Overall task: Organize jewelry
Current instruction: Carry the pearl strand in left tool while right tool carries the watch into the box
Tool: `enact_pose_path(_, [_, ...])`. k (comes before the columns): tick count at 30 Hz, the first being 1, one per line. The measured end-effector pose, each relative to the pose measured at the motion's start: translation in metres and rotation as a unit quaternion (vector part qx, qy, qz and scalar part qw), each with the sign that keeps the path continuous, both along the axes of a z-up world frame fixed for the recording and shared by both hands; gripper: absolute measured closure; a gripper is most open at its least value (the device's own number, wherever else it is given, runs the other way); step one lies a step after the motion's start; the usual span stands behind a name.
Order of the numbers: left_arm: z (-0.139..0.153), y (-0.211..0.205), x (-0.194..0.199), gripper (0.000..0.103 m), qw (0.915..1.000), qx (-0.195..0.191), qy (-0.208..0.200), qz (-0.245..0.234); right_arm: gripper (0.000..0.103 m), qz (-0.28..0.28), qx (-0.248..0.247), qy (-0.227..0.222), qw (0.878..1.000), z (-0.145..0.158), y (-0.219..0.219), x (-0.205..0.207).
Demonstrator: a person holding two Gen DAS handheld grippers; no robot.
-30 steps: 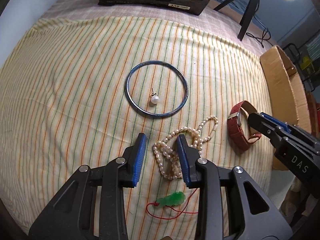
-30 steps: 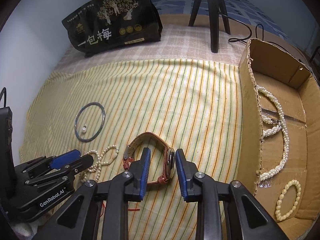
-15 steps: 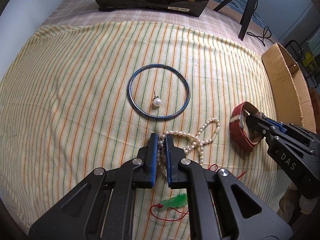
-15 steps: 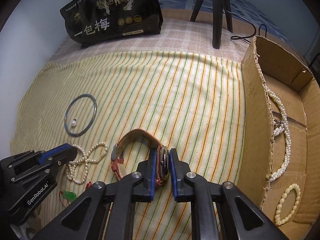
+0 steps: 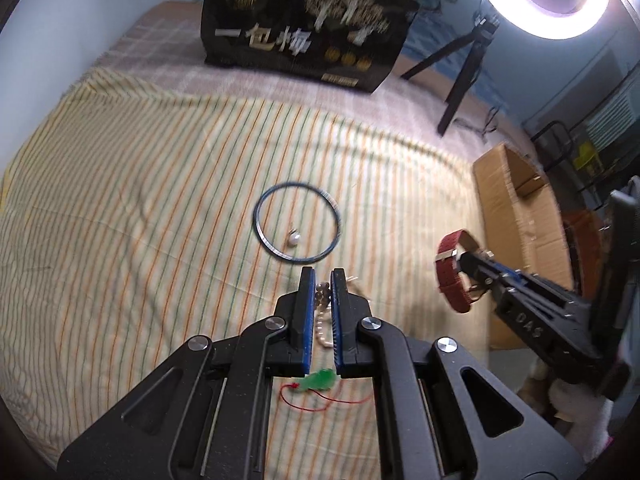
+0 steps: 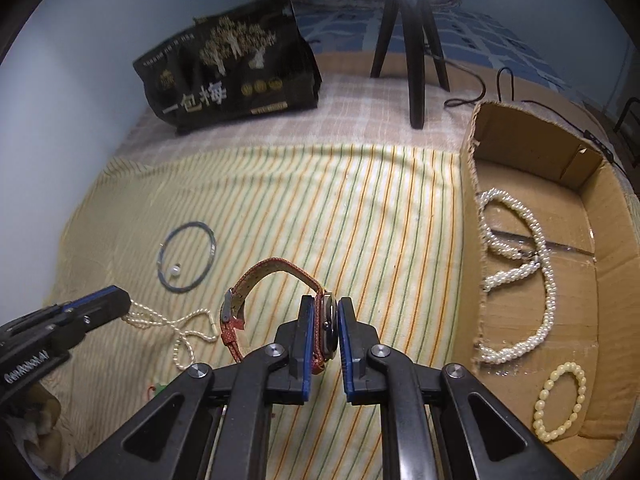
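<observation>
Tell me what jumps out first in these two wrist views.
Both grippers are clamped on jewelry over the striped cloth: the right gripper holds a red-strapped watch, the left gripper a pearl strand. On the cloth lies a blue bangle ringing a pearl earring; the cardboard box at right holds pearl pieces.

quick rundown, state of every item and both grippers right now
left gripper: shut on white pearl necklace
right gripper: shut on red-strap wristwatch
blue bangle: flat on striped cloth, pearl earring inside
green pendant: lying loose
cardboard box: open, pearl strands inside
</observation>
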State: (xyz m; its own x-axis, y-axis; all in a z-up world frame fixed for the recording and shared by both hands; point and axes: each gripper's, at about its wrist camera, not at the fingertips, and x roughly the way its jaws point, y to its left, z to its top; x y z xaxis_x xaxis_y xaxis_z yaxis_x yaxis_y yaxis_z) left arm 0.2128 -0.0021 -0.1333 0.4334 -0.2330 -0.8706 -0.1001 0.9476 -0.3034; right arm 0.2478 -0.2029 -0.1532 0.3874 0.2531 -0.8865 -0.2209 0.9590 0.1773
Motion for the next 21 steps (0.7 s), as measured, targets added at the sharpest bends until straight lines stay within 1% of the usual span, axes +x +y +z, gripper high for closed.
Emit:
enact_pose_path(4, [0.022, 0.001, -0.004, 0.098, 0.9996, -0.015, -0.023, 0.003, 0.094, 0.000, 0.009, -0.013, 1.000, 0.014, -0.003, -0.005])
enact_pose_path(7, [0.041, 0.003, -0.010, 0.098, 0.9986, -0.034, -0.040, 0.005, 0.094, 0.000, 0.011, -0.026, 1.000, 0.025, -0.006, -0.009])
enact_pose_path(12, [0.071, -0.002, -0.017, 0.098, 0.9957, -0.056, -0.073, -0.005, 0.094, -0.003, 0.015, -0.043, 0.999, 0.040, -0.017, -0.016])
enact_pose_path(21, [0.107, -0.015, -0.025, 0.098, 0.9892, -0.095, -0.110, -0.017, 0.094, -0.030, 0.022, -0.067, 0.997, 0.060, -0.054, -0.023])
